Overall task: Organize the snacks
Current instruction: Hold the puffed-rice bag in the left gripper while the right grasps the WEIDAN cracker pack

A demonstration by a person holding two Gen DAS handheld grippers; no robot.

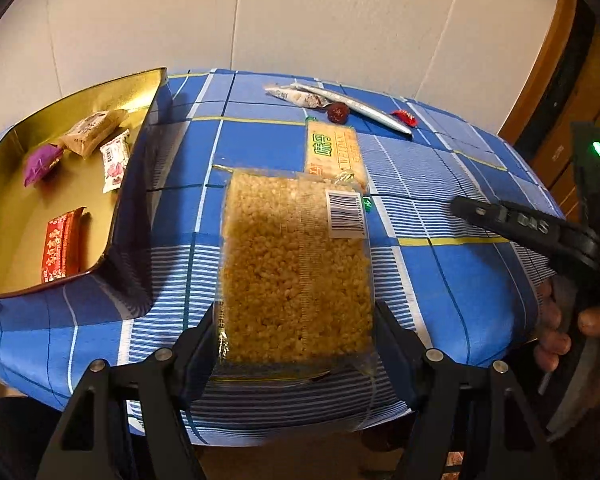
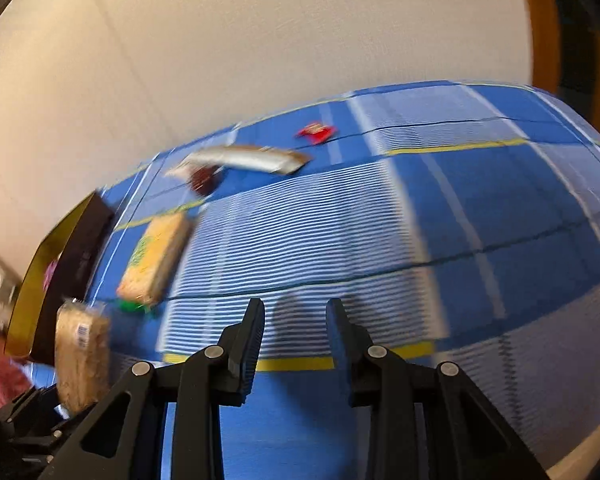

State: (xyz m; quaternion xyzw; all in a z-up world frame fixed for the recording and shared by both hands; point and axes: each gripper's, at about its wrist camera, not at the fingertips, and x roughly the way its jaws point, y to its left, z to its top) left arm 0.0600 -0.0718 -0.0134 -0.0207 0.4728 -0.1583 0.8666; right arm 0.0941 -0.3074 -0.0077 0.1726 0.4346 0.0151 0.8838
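One risk: left gripper [image 1: 296,340] is clamping only the near end of the puffed rice pack [image 1: 296,256], so it is likely sagging or slipping before reaching the gold tray [image 1: 140,80], while right gripper [image 2: 296,320] is hanging apart, empty

A blue tablecloth [image 1: 440,280] checked with white stripes and yellow lines; a gold-lined tray [image 1: 4,208] at left holding purple [image 1: 40,162], red [image 1: 62,246] and white packets [image 1: 114,160]; a golden-yellow puffed-rice pack [image 1: 296,264] near.
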